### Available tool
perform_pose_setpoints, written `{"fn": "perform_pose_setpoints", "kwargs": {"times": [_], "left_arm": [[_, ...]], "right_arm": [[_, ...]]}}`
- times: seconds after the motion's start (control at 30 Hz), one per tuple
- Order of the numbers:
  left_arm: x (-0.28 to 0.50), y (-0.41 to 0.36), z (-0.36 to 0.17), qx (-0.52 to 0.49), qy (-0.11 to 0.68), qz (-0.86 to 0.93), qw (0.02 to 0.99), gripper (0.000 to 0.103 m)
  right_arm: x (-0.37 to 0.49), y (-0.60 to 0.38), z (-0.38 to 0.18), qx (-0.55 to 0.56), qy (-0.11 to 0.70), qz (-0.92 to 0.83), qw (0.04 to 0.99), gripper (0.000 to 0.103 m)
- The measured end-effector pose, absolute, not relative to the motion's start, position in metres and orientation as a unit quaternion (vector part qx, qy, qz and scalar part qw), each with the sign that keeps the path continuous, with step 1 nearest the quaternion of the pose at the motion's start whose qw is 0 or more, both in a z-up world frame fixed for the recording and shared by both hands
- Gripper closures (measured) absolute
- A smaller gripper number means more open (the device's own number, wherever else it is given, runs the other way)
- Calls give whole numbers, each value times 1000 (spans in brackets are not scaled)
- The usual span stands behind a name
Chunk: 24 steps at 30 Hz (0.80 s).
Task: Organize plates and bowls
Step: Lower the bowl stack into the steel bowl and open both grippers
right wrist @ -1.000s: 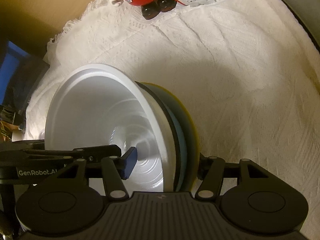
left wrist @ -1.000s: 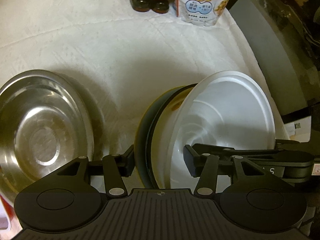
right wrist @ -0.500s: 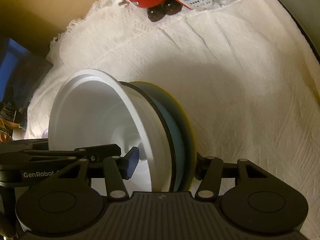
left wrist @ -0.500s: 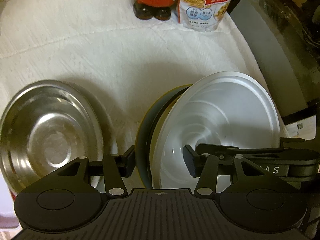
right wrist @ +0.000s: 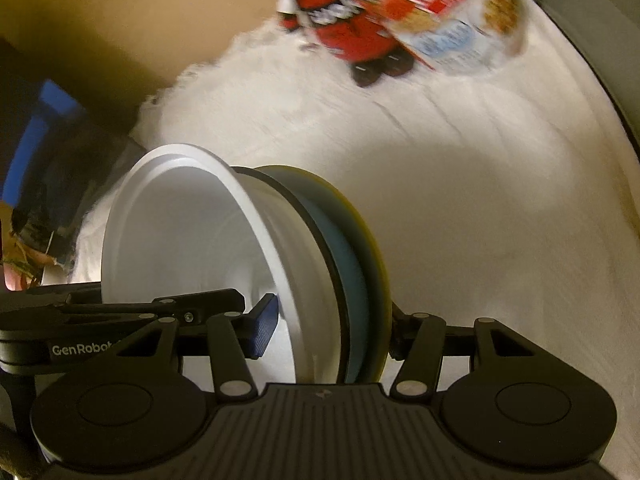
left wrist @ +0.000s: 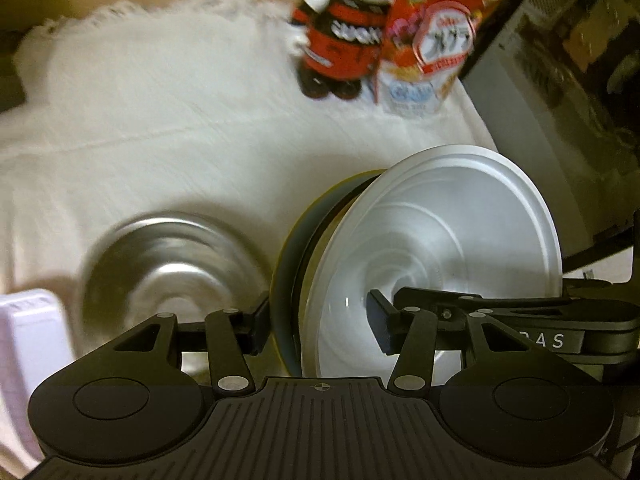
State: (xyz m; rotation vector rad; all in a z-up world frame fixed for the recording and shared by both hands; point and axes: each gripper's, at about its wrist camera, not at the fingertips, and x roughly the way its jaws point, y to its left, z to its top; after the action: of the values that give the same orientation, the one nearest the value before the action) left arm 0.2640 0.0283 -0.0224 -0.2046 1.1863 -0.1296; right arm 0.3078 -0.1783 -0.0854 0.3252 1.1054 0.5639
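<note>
The stack [left wrist: 400, 264] is a white bowl [right wrist: 192, 240] nested in dark, blue and yellow-rimmed plates, held on edge above the cloth [left wrist: 180, 128]. The left gripper [left wrist: 316, 322] and right gripper [right wrist: 332, 326] both pinch it from opposite sides. A steel bowl [left wrist: 172, 268] lies on the cloth just beside it.

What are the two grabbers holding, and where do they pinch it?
Both hold one stack of dishes, white bowl on top. The left gripper and right gripper each pinch its edge, one finger inside the bowl, one underneath.
</note>
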Motion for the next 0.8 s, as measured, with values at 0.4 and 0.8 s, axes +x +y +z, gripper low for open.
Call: {"fn": "perform_pose_setpoints", "kwargs": {"times": [0.4,0.8], "left_arm": [[260,143,-45,-119,580,20,806,49],[245,168,-61,-100,581,-10,807,60]], "right_arm": [[335,-53,-91,108,542,334,764,45],[344,-12,-123,46,583,330,741,46]]}}
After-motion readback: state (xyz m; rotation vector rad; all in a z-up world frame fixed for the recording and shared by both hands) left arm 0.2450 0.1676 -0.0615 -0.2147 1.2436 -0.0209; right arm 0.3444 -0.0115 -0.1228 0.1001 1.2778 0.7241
